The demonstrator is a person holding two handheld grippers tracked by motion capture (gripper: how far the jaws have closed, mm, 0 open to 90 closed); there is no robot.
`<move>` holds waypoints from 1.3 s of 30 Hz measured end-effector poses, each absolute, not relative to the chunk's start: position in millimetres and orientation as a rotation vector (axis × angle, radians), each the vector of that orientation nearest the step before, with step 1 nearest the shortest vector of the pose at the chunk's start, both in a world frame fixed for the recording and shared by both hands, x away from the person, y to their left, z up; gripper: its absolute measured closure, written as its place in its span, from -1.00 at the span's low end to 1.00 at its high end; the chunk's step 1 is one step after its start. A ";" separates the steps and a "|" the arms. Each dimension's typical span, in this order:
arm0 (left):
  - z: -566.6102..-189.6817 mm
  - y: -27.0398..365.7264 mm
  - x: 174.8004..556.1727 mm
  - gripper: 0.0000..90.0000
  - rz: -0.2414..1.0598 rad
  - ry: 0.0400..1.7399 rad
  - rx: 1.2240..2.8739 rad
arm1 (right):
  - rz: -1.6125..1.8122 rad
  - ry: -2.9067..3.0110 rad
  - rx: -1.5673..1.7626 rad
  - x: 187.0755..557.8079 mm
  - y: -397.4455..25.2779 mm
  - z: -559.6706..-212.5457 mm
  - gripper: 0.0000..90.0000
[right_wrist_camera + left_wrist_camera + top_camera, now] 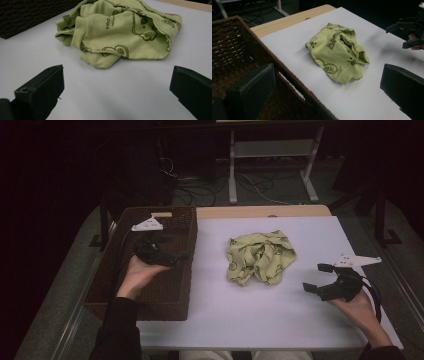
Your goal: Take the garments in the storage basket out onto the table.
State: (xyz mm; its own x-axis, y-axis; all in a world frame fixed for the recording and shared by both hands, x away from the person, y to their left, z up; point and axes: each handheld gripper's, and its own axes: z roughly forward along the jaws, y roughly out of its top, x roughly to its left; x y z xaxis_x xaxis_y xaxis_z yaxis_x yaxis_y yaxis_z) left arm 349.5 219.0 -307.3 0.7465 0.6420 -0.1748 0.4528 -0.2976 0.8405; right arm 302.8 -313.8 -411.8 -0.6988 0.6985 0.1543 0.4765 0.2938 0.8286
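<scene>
Both grippers stood wide open, holding nothing. Left gripper hovered over the basket; right gripper faced the crumpled green garment.

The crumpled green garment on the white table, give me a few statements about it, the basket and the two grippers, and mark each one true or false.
1. The crumpled light green printed garment lies on the white table. True.
2. The garment is inside the dark brown woven basket. False: it lies on the table, to the right of the basket and apart from it.
3. The right gripper is clamped on the garment. False: its fingers are spread open, short of the cloth.
4. The left gripper is held over the basket. True.
5. The left gripper's fingers are open and hold nothing. True.
</scene>
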 end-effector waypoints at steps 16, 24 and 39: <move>-319.3 264.0 319.1 -1.00 0.267 0.901 1.899 | 1.360 2.326 1.082 302.8 -313.3 -412.0 -1.00; -325.8 281.8 302.8 -1.00 0.278 0.933 1.874 | 1.355 2.332 1.081 302.8 -311.9 -412.4 -1.00; -331.4 300.9 264.0 -1.00 0.336 0.944 1.824 | 1.353 2.340 1.076 302.7 -310.2 -412.5 -1.00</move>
